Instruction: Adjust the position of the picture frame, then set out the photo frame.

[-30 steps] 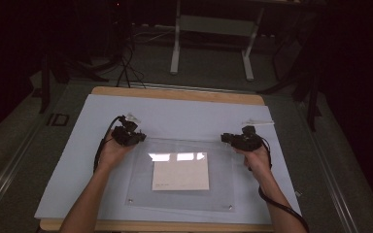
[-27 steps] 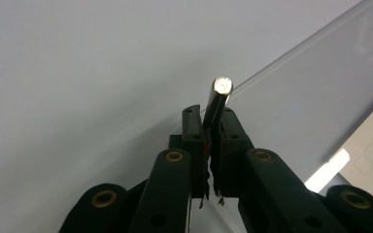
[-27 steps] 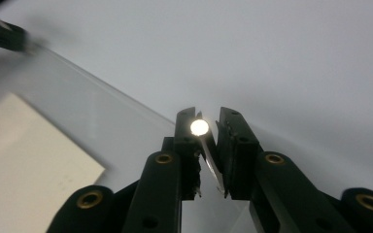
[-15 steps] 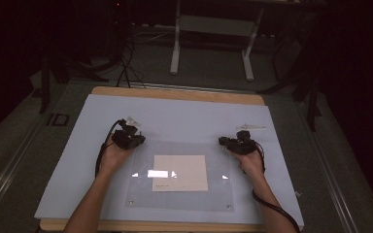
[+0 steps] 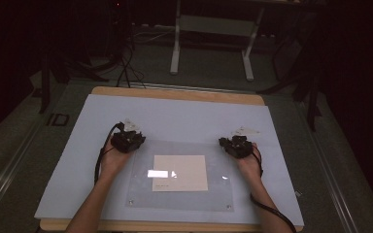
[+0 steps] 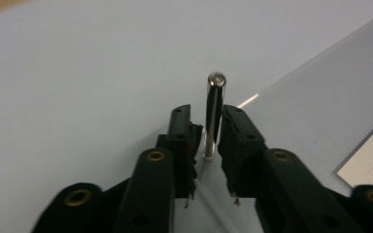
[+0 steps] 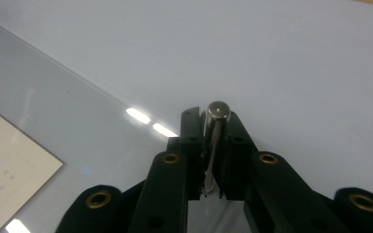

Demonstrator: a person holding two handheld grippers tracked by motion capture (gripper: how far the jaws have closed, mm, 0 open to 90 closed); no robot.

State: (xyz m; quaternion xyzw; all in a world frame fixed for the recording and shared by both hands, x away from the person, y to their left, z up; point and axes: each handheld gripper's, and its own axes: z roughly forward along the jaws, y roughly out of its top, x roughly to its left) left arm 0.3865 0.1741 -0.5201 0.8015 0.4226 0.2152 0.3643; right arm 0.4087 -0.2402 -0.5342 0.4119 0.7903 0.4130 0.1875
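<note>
With each gripper's fingers closed on an upright steel pin at a far corner of the clear acrylic sheet (image 5: 141, 191), left gripper (image 5: 128, 141) at 10 o'clock and right gripper (image 5: 234, 144) at 2 o'clock, the sheet lies flat over the paper card (image 5: 179, 173) on the desk (image 5: 175, 116). Judged status: both pins gripped; lifting or repositioning of the sheet remains.

Left gripper (image 6: 208, 133): two black jaws rise from the bottom edge, brass-coloured fittings along their links. Between the jaw tips stands a slim shiny metal pin (image 6: 214, 109), upright, its rounded cap clear above the tips. The right jaw touches it; whether the left does cannot be told. Pin's foot sits at the corner of a clear plastic sheet (image 6: 315, 104) spreading right and far. Pale blue mat (image 6: 87, 82) beneath. Cream paper (image 6: 371, 160) at the right edge, under or on the sheet, unclear which.
</note>
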